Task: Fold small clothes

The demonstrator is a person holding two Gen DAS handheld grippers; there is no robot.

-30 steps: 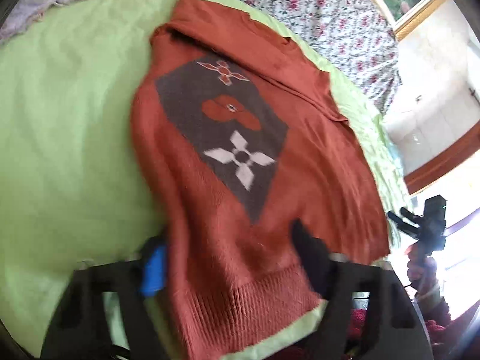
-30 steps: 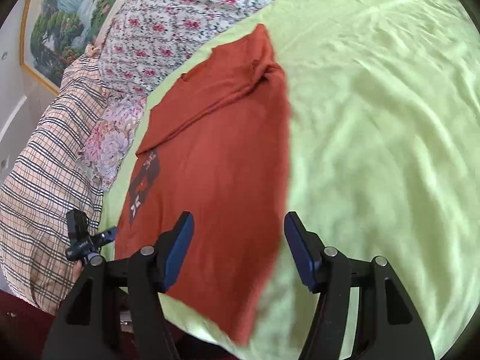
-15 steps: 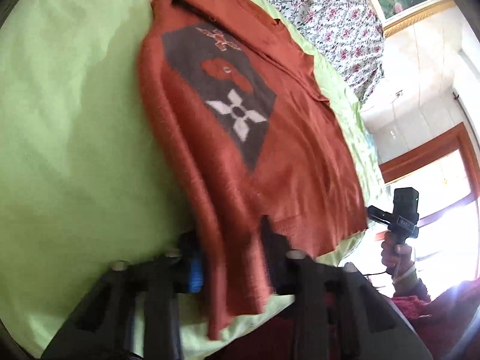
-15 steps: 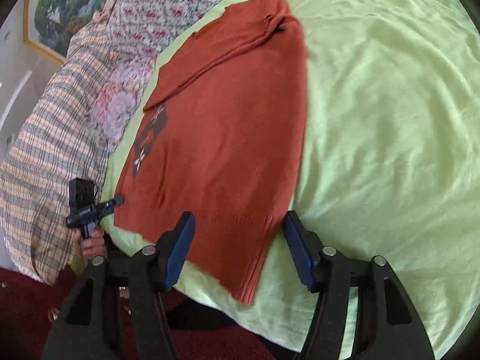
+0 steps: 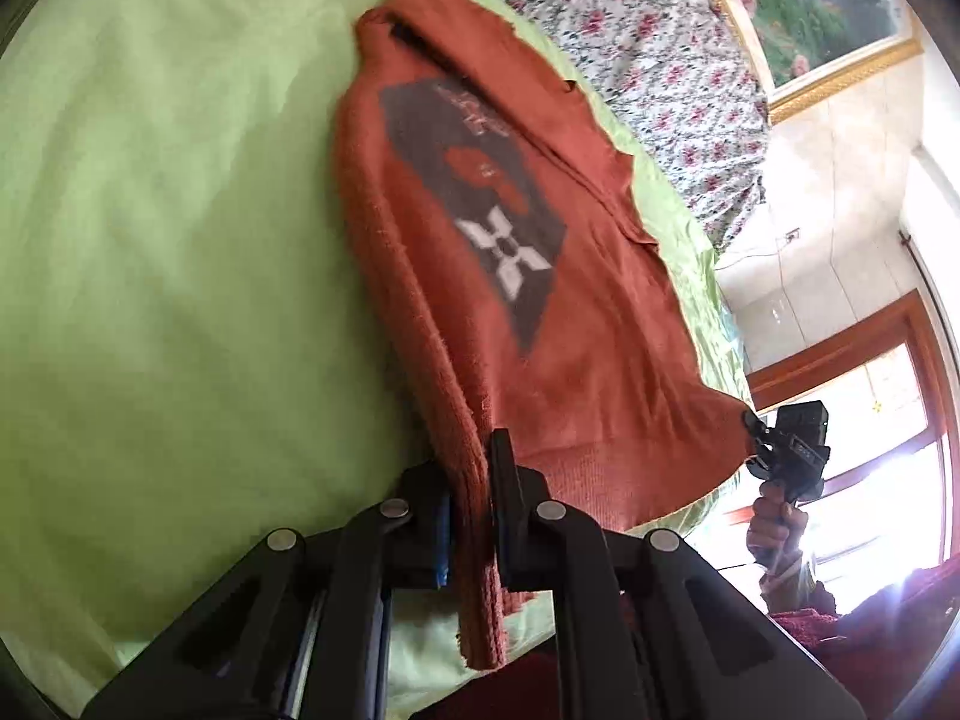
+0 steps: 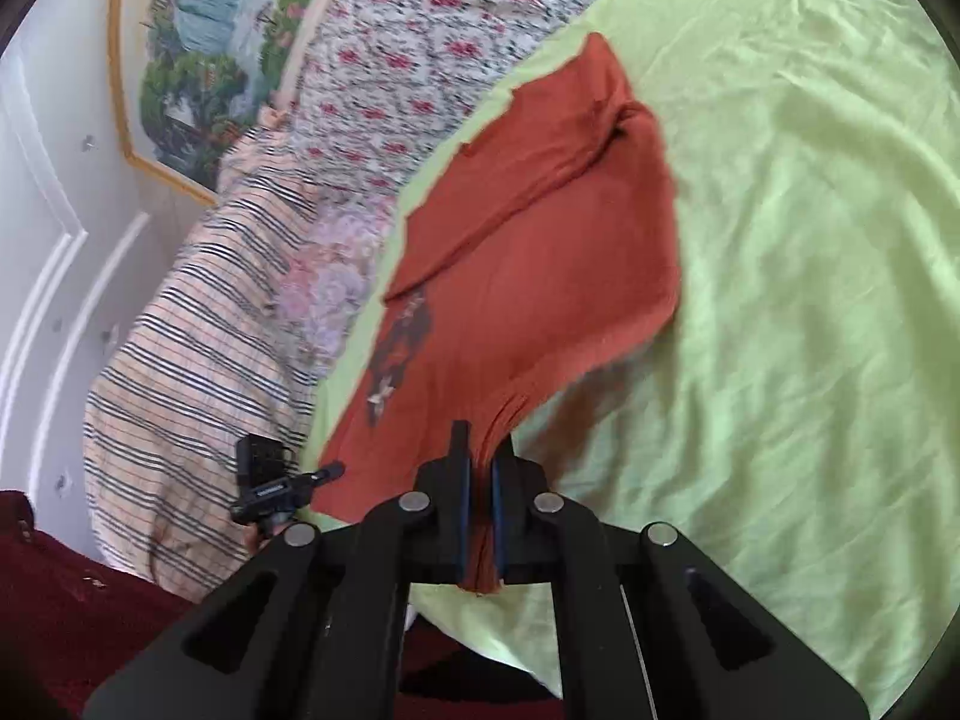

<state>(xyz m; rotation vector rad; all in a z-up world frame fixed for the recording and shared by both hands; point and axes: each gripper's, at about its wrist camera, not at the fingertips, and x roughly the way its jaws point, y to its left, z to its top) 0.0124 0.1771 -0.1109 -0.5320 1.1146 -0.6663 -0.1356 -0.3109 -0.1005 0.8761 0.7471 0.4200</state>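
A rust-orange knitted sweater (image 5: 540, 324) with a grey diamond patch and a white flower motif lies on a light green bedsheet (image 5: 150, 252). My left gripper (image 5: 480, 468) is closing, and its pads pinch the ribbed hem at one bottom corner, which hangs bunched between the jaws. In the right wrist view the sweater (image 6: 540, 252) runs away from me. My right gripper (image 6: 480, 450) is shut on the gathered hem at the other bottom corner. The hem stretches lifted between the two grippers.
A floral quilt (image 5: 630, 30) and a striped blanket (image 6: 198, 330) border the far side of the bed. A framed painting (image 6: 198, 60) hangs on the wall. A wood-framed window (image 5: 870, 396) glares at right. The green sheet (image 6: 810, 240) spreads wide beside the sweater.
Both grippers stood open around the hem a second ago; now both have shut on it. The hem corners are gathered and lifted off the sheet.
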